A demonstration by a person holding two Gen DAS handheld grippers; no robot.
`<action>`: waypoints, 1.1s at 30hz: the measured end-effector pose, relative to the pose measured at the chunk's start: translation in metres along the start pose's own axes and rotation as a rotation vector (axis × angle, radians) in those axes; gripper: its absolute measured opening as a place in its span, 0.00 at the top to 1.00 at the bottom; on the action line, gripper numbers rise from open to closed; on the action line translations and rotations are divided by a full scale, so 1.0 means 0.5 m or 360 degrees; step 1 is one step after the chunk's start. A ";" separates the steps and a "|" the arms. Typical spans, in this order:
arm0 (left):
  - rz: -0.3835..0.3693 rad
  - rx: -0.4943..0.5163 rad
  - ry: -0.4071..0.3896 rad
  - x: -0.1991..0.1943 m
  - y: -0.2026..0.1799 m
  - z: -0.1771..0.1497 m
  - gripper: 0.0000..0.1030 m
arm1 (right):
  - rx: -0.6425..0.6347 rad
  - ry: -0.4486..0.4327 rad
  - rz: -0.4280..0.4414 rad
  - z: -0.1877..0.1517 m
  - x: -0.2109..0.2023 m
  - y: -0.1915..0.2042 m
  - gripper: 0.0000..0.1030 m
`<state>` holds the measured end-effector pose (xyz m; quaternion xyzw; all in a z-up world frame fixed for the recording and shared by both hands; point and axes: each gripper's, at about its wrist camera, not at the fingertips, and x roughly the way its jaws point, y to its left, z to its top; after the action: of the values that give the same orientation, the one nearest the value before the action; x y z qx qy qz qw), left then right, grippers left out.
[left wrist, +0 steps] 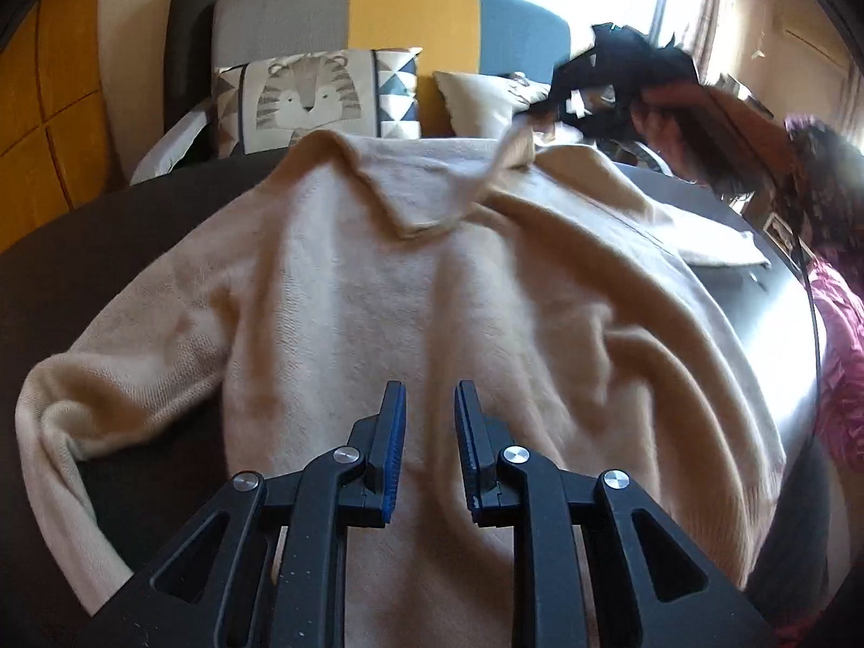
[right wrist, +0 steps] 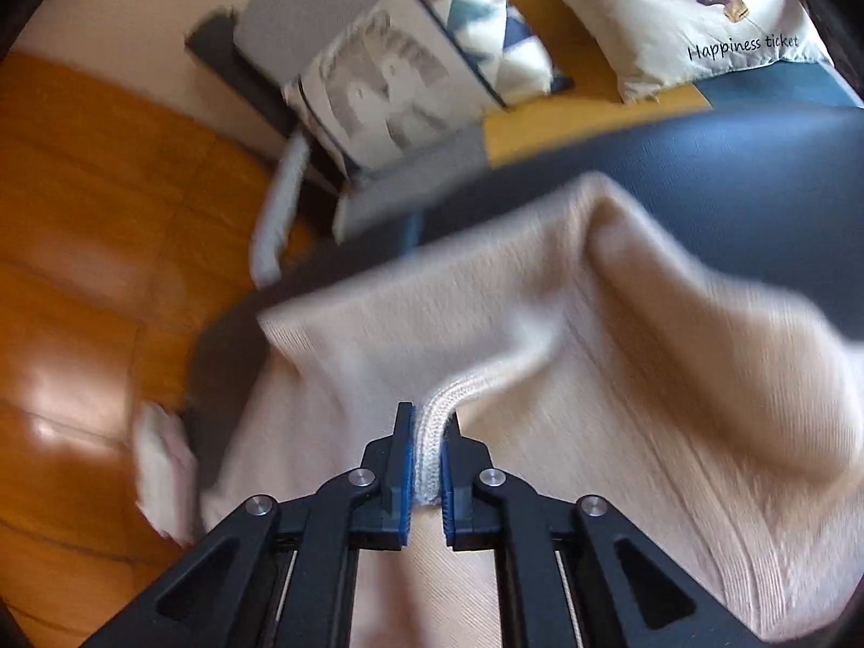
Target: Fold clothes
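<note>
Cream sweater (left wrist: 410,291) lay spread on a dark table (left wrist: 97,248), left gripper (left wrist: 429,405) hovered open above it, tiger cushion (left wrist: 308,100) sat behind.

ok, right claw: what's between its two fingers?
A ribbed edge of the cream sweater, pinched between the blue pads of the right claw. It shows only in the right wrist view.

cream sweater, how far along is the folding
Done: the cream knitted sweater is spread on the dark table, collar away from the camera. In hand: the right hand-held gripper pinches a ribbed edge, lifting a fold. The left hand-held gripper hovers open. Left: the near sleeve lies unfolded; no folds finished.
</note>
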<state>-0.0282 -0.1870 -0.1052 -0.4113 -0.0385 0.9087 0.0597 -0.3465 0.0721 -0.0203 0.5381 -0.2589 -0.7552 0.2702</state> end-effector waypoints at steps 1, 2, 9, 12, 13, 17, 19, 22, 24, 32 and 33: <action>0.0004 0.0001 0.0003 0.002 0.002 -0.004 0.80 | 0.0036 -0.0051 0.0046 0.024 -0.006 0.006 0.94; 0.0009 0.0001 0.0006 0.004 0.004 -0.009 0.81 | 0.0072 -0.0132 0.0102 0.052 -0.017 0.010 0.94; 0.0040 0.0006 0.0026 0.019 0.016 -0.038 0.81 | 0.0309 -0.0557 0.0081 0.203 -0.016 -0.011 0.74; 0.0046 0.0018 0.0026 0.022 0.018 -0.044 0.80 | 0.0279 -0.0375 -0.0081 0.204 0.027 -0.023 0.74; 0.0039 0.0014 0.0027 0.023 0.019 -0.042 0.80 | 0.0252 -0.0345 -0.0074 0.190 0.026 -0.025 0.74; 0.0018 -0.0089 -0.0001 0.016 0.037 -0.016 0.80 | 0.0138 -0.0270 0.0007 0.111 -0.007 -0.034 0.74; 0.0059 -0.0132 -0.0048 0.004 0.050 0.005 0.80 | 0.0098 -0.0169 -0.0033 0.078 0.005 -0.032 0.74; 0.0175 -0.0126 -0.0102 -0.009 0.064 0.035 0.80 | 0.0101 0.0020 -0.0080 0.045 0.049 -0.030 0.74; 0.0280 -0.0111 -0.0134 -0.014 0.084 0.049 0.80 | 0.0142 0.0088 -0.0085 0.044 0.085 -0.024 0.74; 0.0436 -0.0305 -0.0058 -0.002 0.207 0.049 0.80 | 0.0104 0.0136 -0.0167 0.072 0.188 0.050 0.96; 0.0431 -0.0340 -0.0041 0.002 0.221 0.044 0.80 | 0.0047 0.0111 -0.0177 0.085 0.197 0.076 0.96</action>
<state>-0.0539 -0.2968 -0.1049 -0.4052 -0.0798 0.9044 -0.1077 -0.4091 -0.0187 -0.0485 0.5816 -0.2301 -0.7460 0.2288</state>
